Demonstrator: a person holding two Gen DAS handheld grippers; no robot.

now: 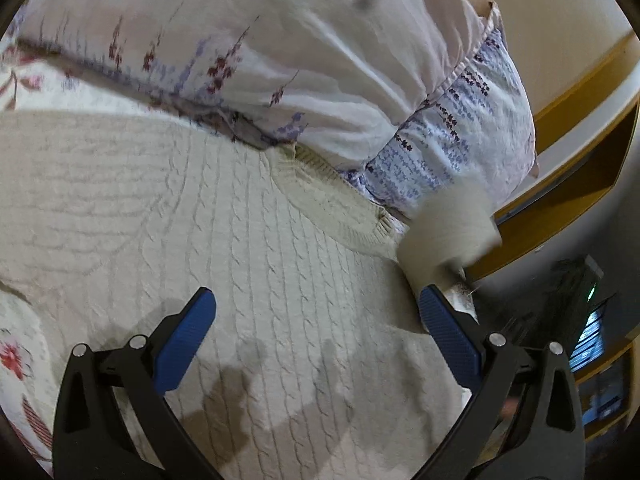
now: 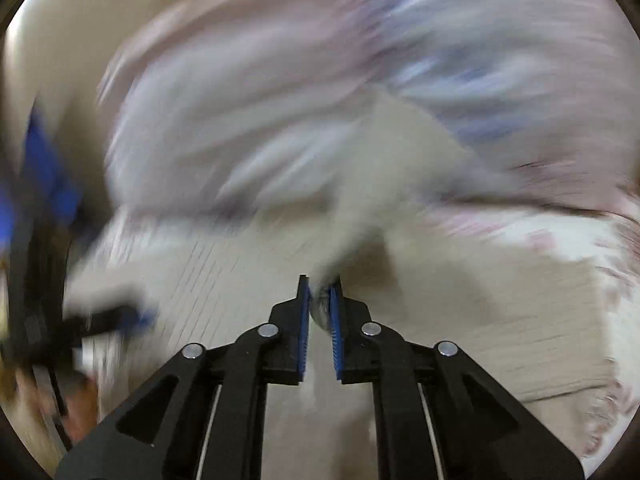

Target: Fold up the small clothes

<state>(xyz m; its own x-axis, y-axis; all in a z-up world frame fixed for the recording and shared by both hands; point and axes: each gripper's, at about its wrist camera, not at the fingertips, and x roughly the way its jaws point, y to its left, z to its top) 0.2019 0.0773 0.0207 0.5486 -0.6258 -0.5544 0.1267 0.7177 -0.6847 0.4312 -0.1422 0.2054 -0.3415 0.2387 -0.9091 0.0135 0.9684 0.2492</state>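
Sweater (image 1: 248,240), cream and cable-knit, is lying spread flat on a bed, its raised rope-like cables running in long parallel lines across the body. Its ribbed neckline (image 1: 340,200) is curving along the far edge, just beside a pillow (image 1: 280,60) in a white cover printed with small red and purple flower sprigs. A sheet (image 1: 16,352) with larger red flowers is showing under the knit at the left edge of your left wrist view.

You are holding your left claw (image 1: 316,320) above the sweater with its blue pads (image 1: 188,344) spread wide apart and nothing between them; its shadow is falling on the knit below. Off the right pad, a blurred fold of the same cream knit (image 1: 452,228) is lifting up from the garment's edge.

Your right claw (image 2: 319,300) is pinching a bunch of that cream knit (image 2: 352,216) between its nearly closed blue pads (image 2: 335,332), the fabric rising in a peak from the tips. Everything beyond is heavily smeared in your right wrist view, so the pattern there cannot be read, though the pale knit body (image 2: 240,264) and the pillow's colours are showing.
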